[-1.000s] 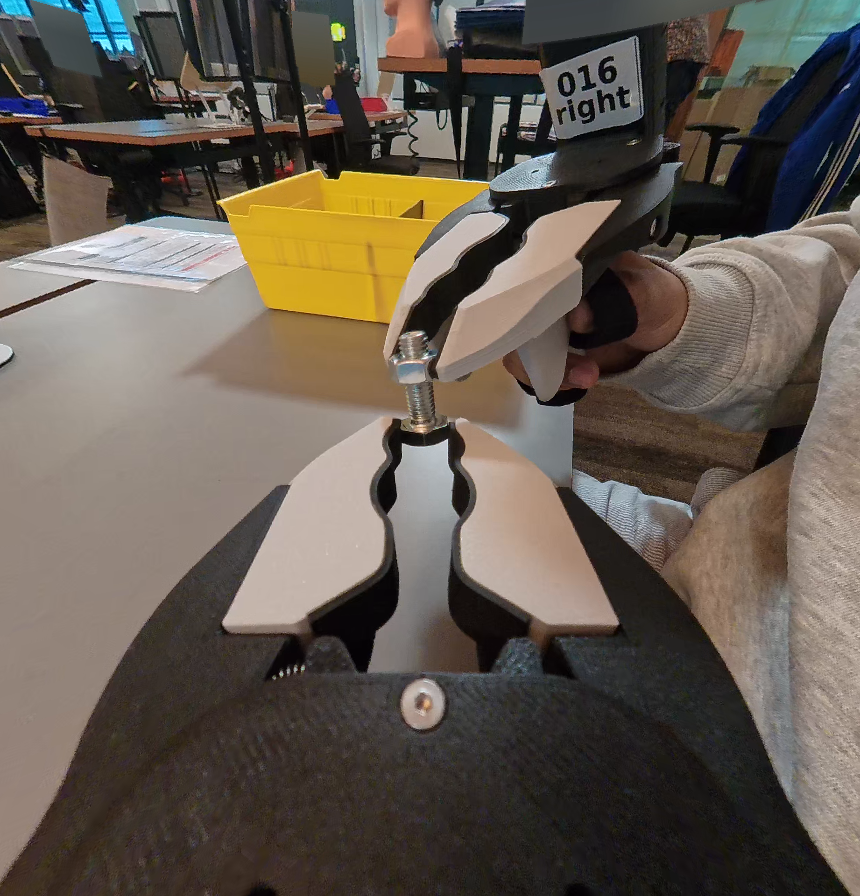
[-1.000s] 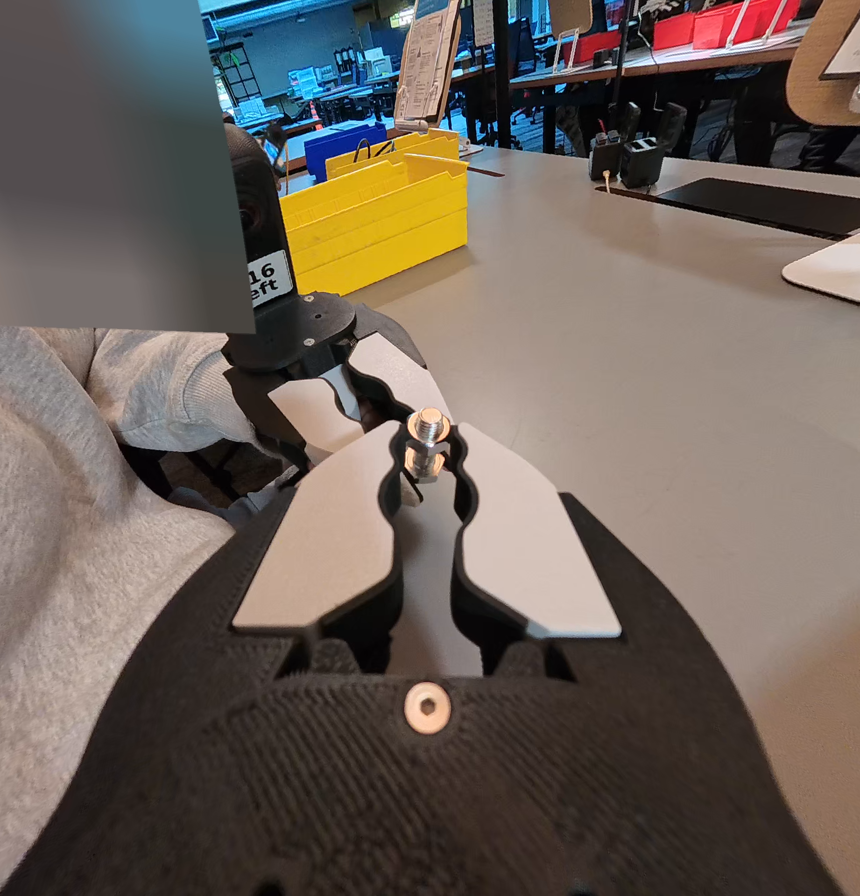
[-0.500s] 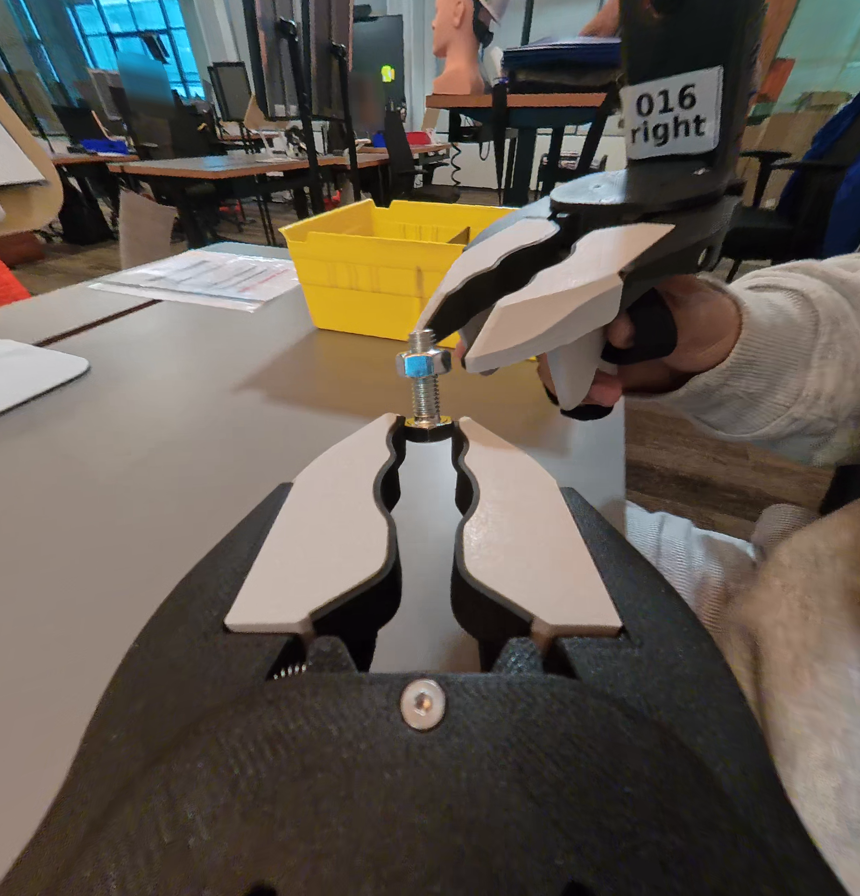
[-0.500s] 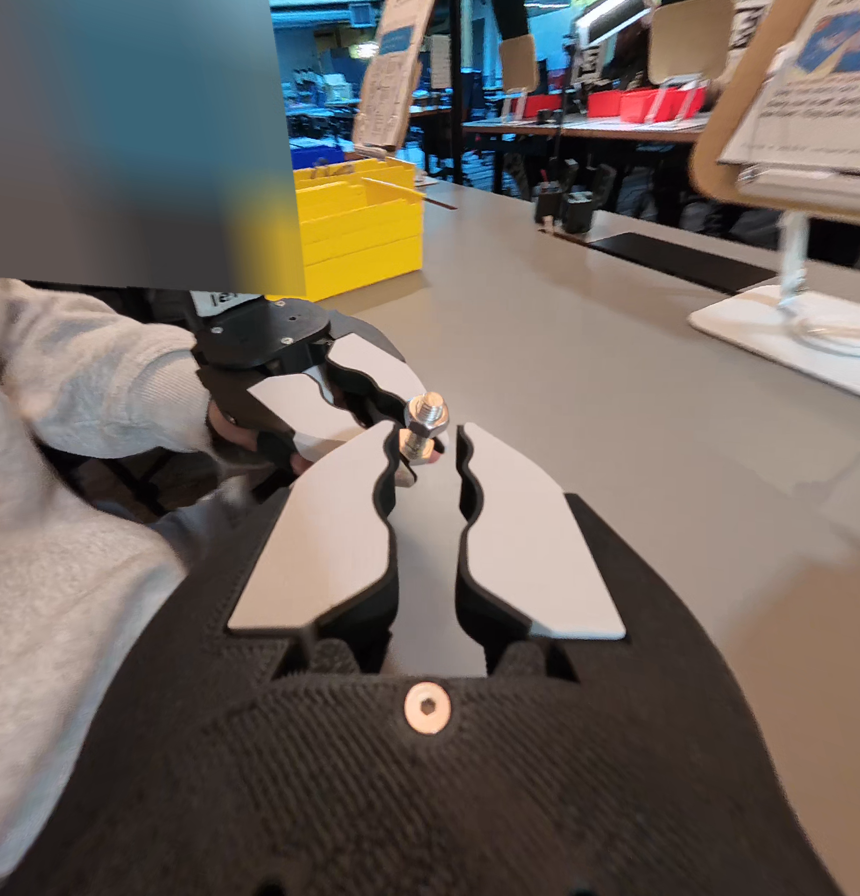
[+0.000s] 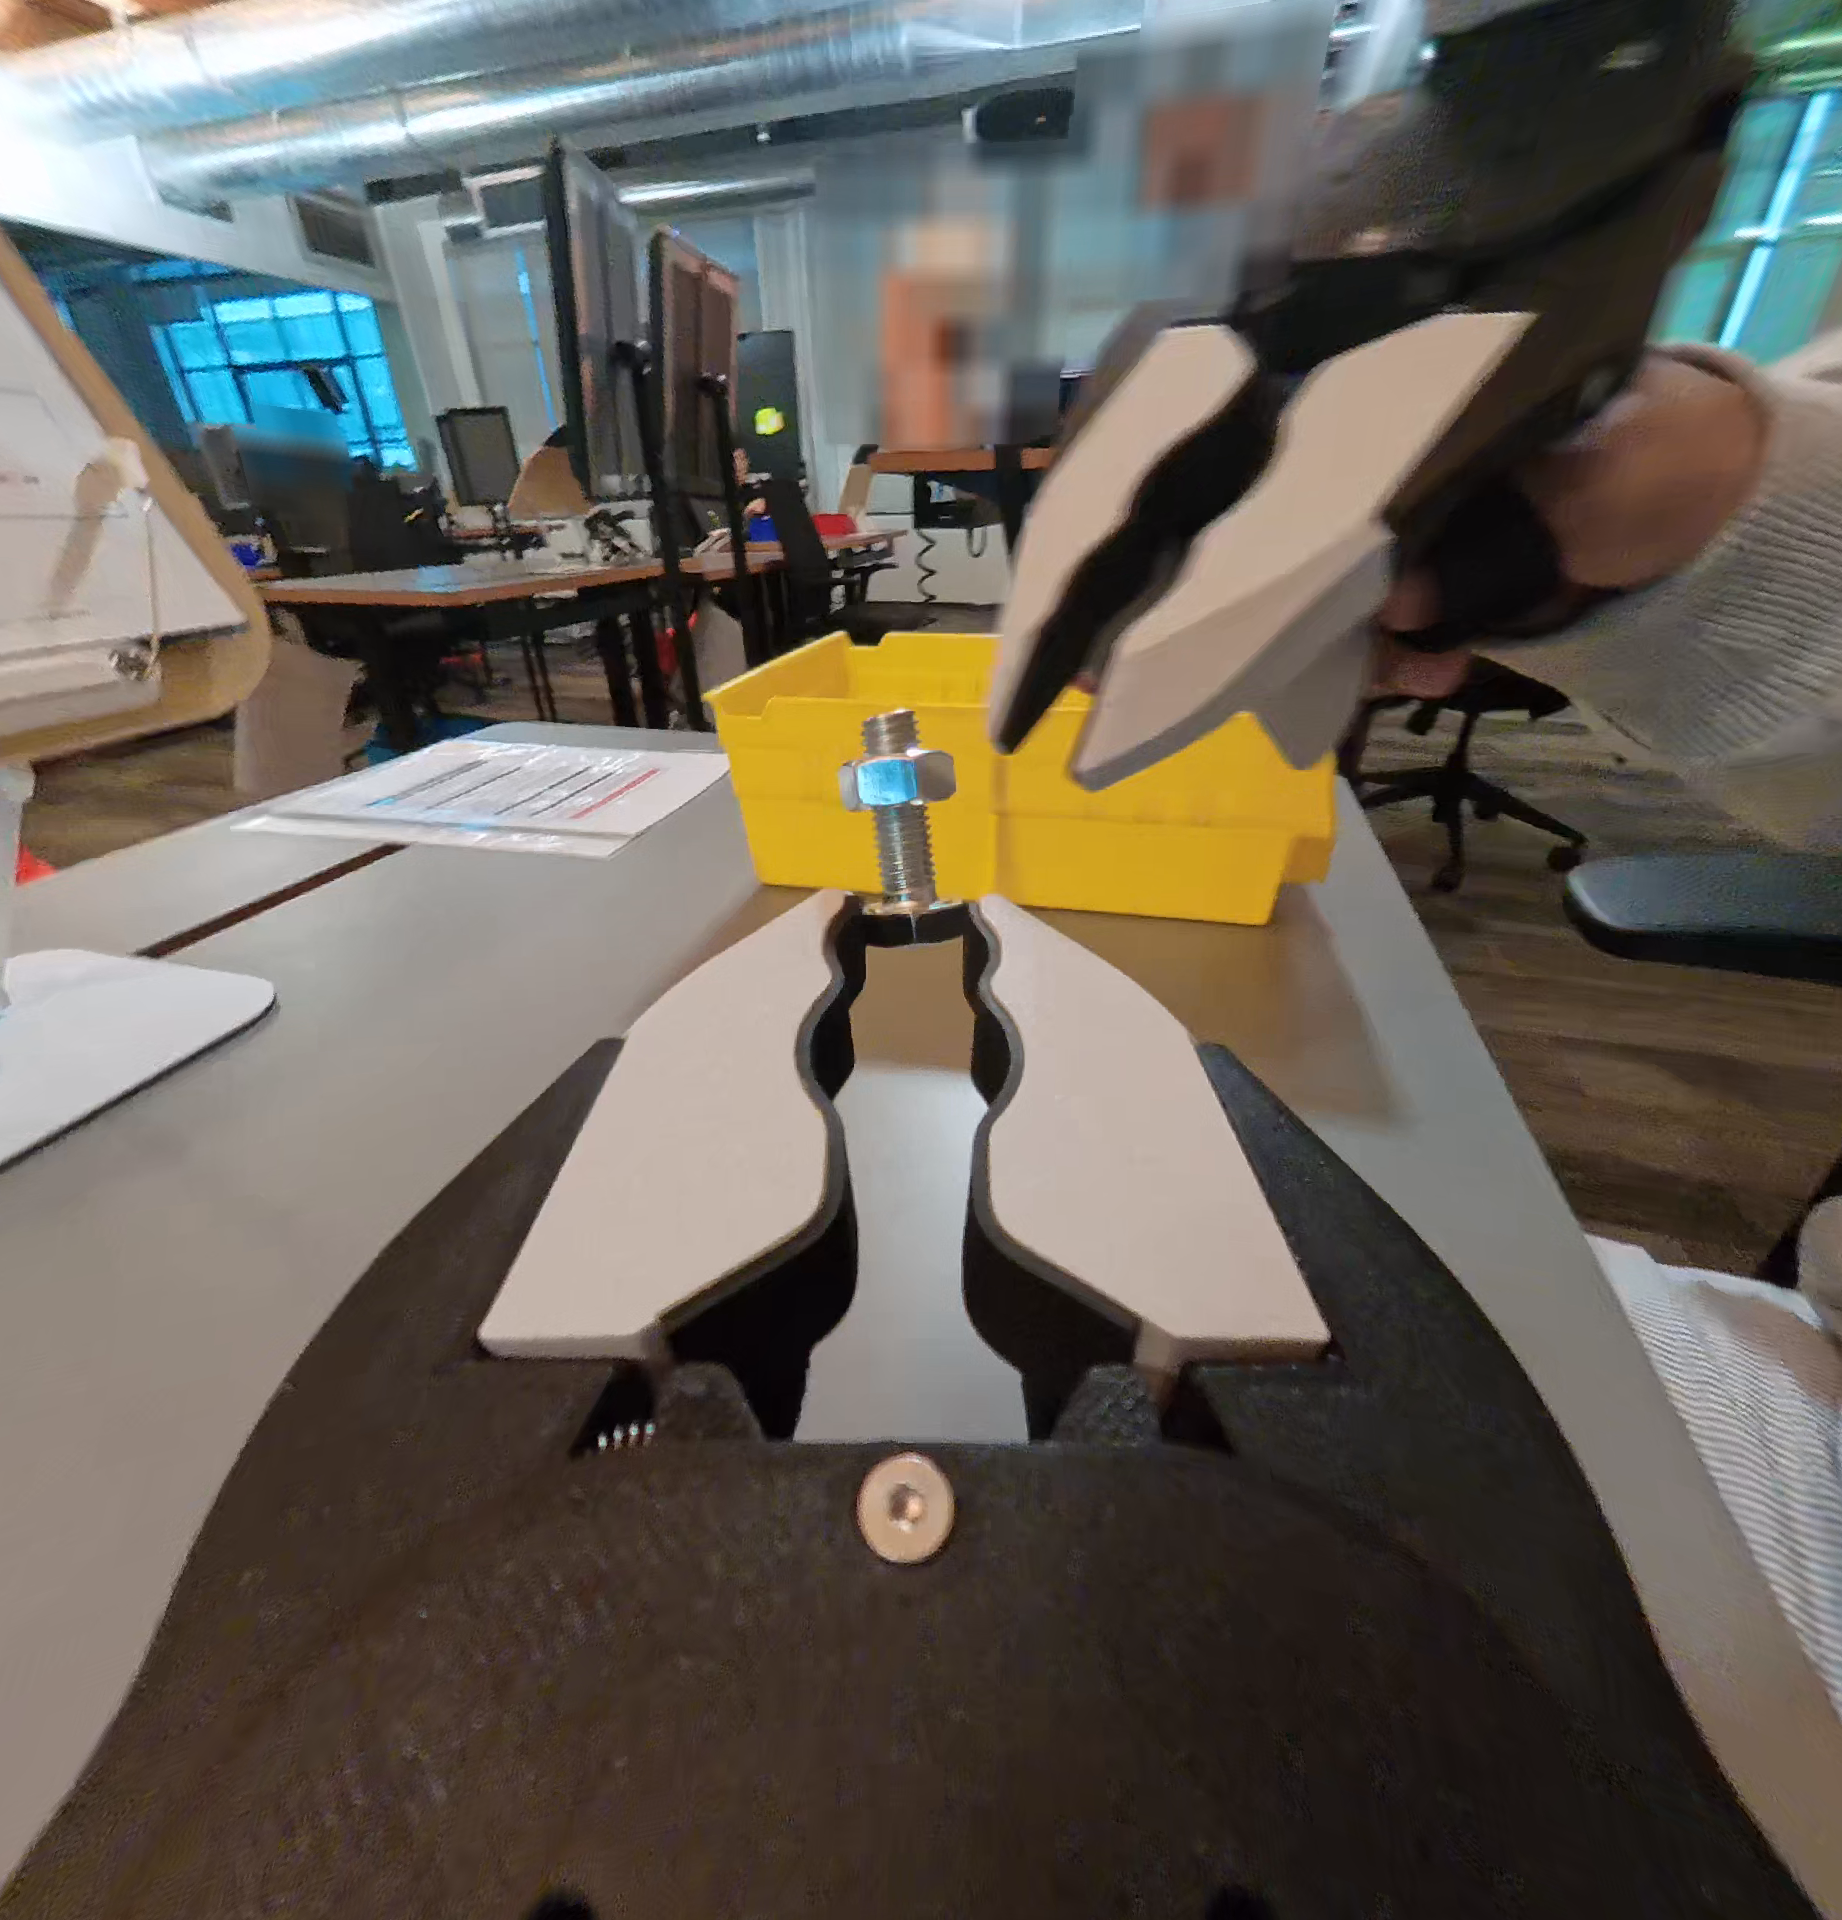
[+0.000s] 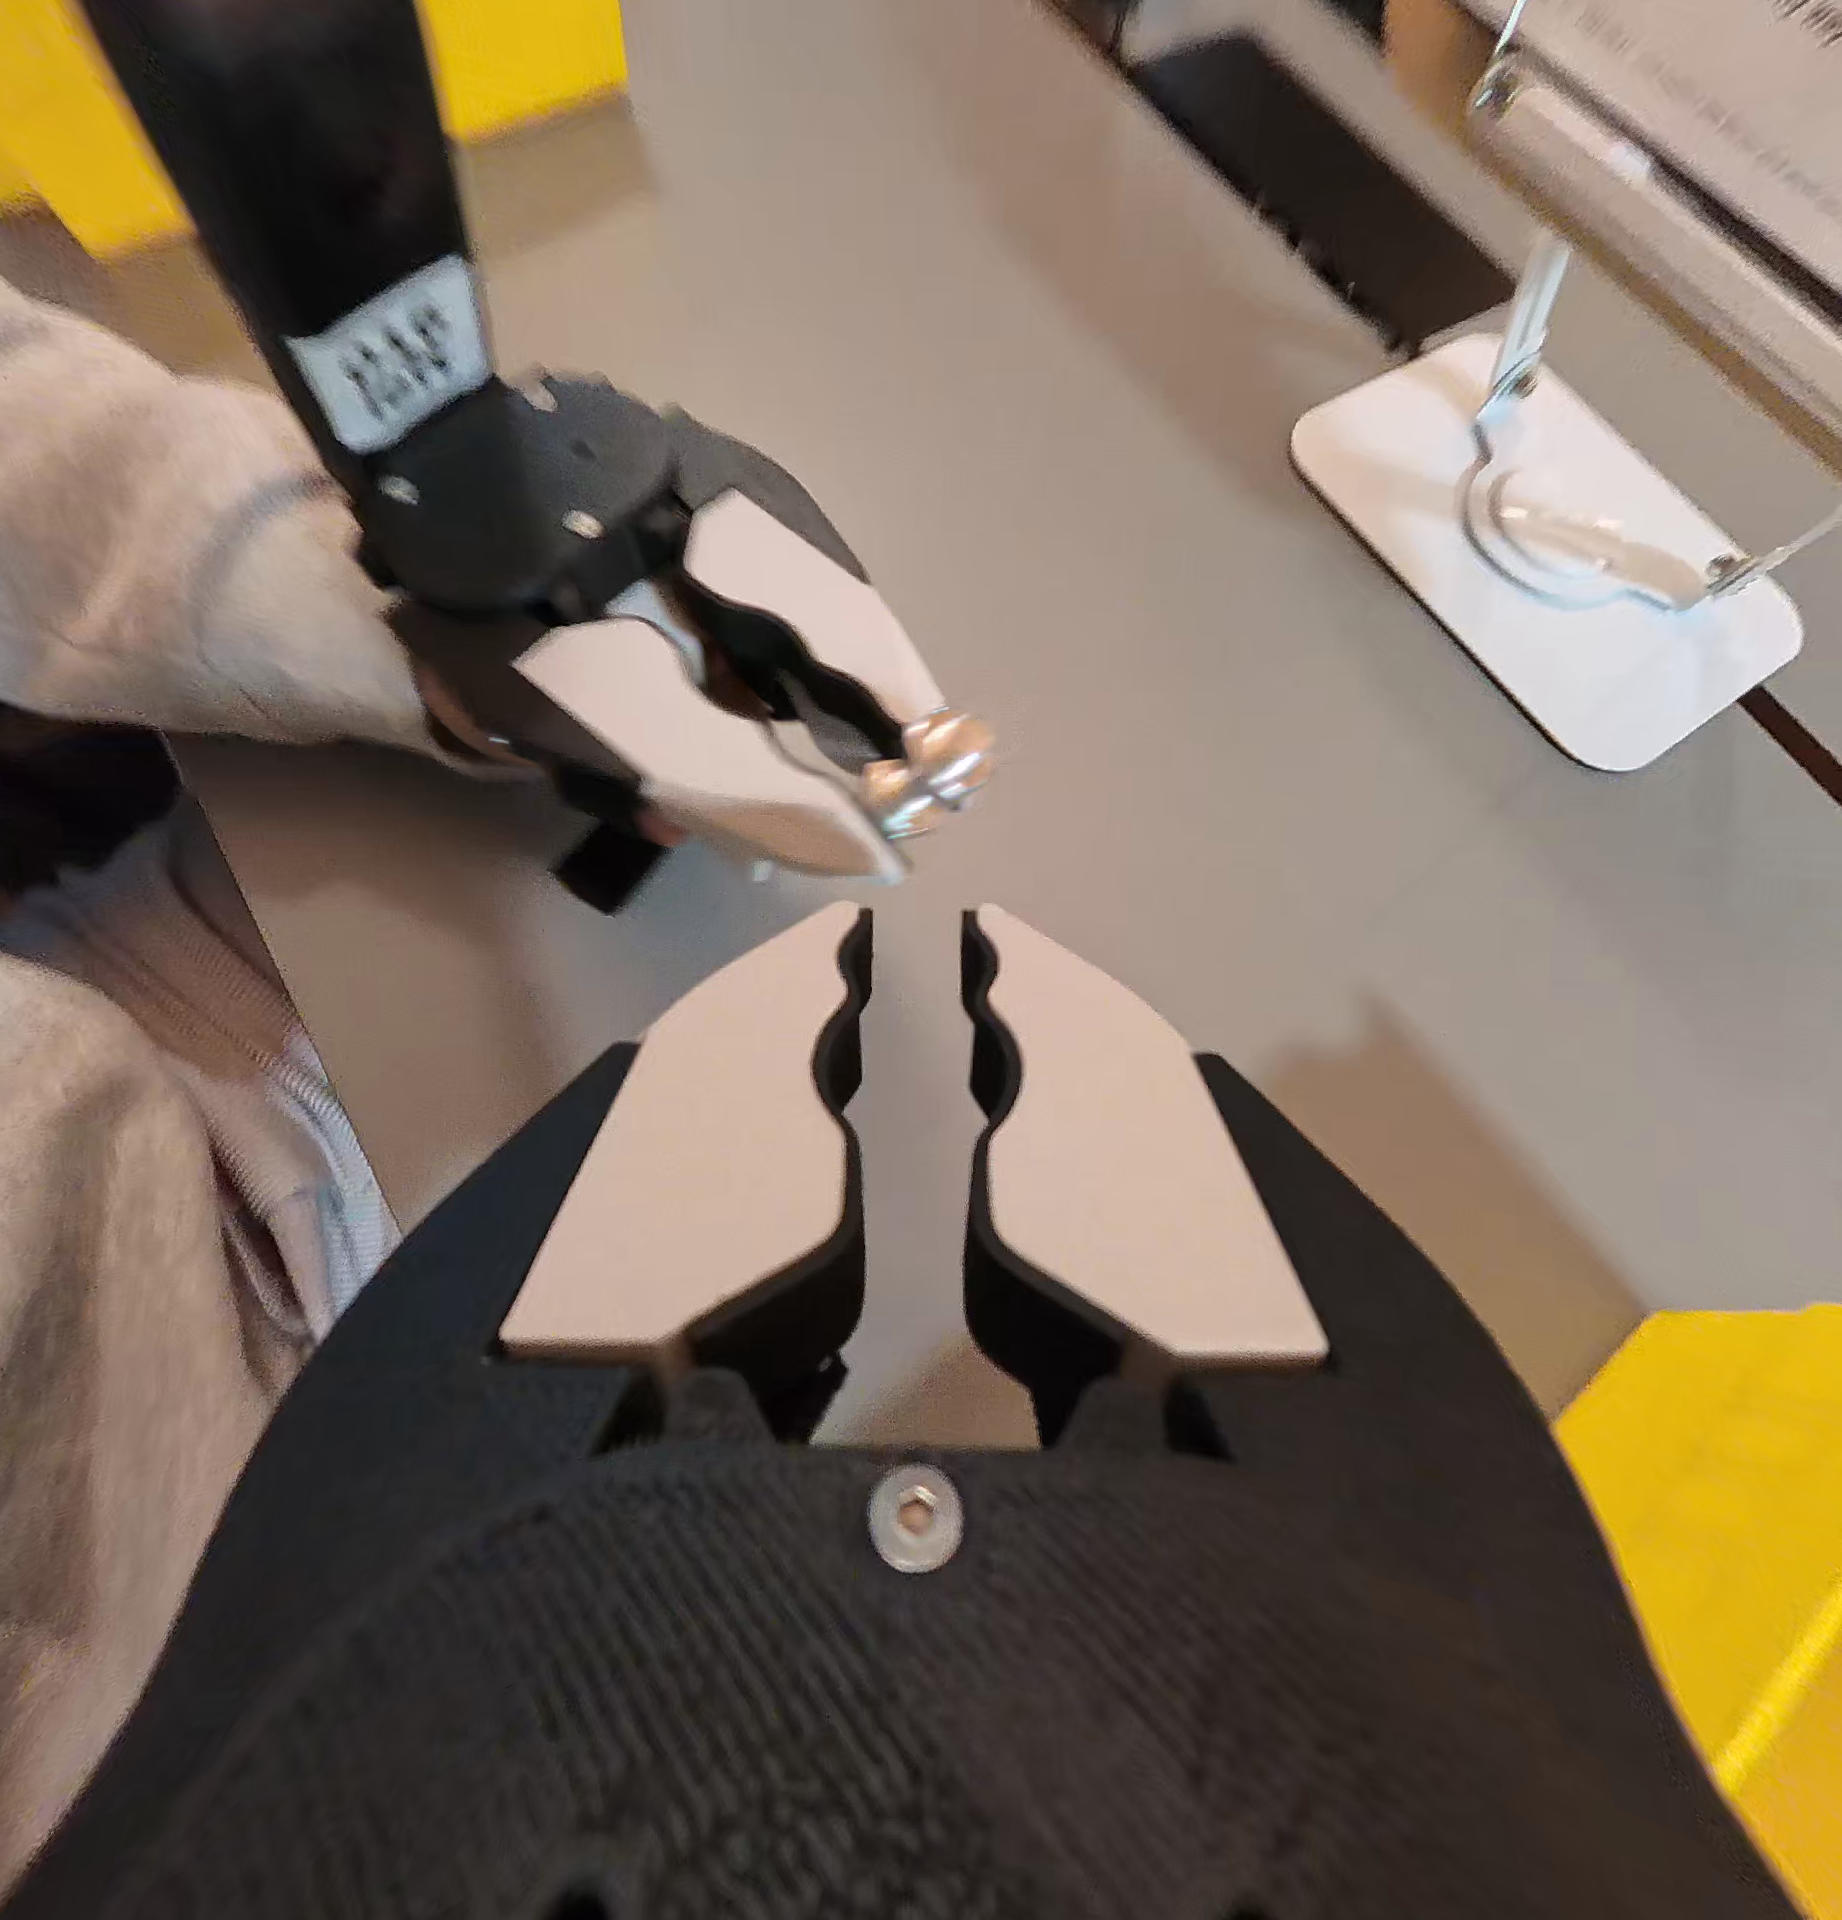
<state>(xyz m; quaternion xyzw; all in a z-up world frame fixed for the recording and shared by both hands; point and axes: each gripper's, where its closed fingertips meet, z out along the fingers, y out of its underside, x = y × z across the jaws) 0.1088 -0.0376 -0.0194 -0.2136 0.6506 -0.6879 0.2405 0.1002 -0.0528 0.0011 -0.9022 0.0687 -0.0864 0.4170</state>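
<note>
My left gripper (image 5: 904,920) is shut on the head of a silver bolt (image 5: 901,842) and holds it upright above the grey table (image 5: 377,1039). A hex nut (image 5: 894,781) sits on the thread near the bolt's top end. My right gripper (image 5: 1042,753) hangs above and to the right of the nut, clear of it, with its fingers slightly apart and empty. In the right wrist view, my right gripper (image 6: 917,914) shows a narrow empty gap. Just beyond it, the left gripper (image 6: 896,800) holds the blurred bolt and nut (image 6: 938,764).
A yellow bin (image 5: 1021,831) stands behind the bolt near the table's right edge, with papers (image 5: 501,795) to its left. A white stand base (image 5: 96,1049) is at the left and also shows in the right wrist view (image 6: 1551,582). Another yellow bin (image 6: 1727,1507) lies low right. Both grippers' tips are close together, under 4 cm apart.
My right gripper has let go of the nut and lifted up and to the right, away from the bolt. My left gripper still holds the bolt and has tilted upward.
</note>
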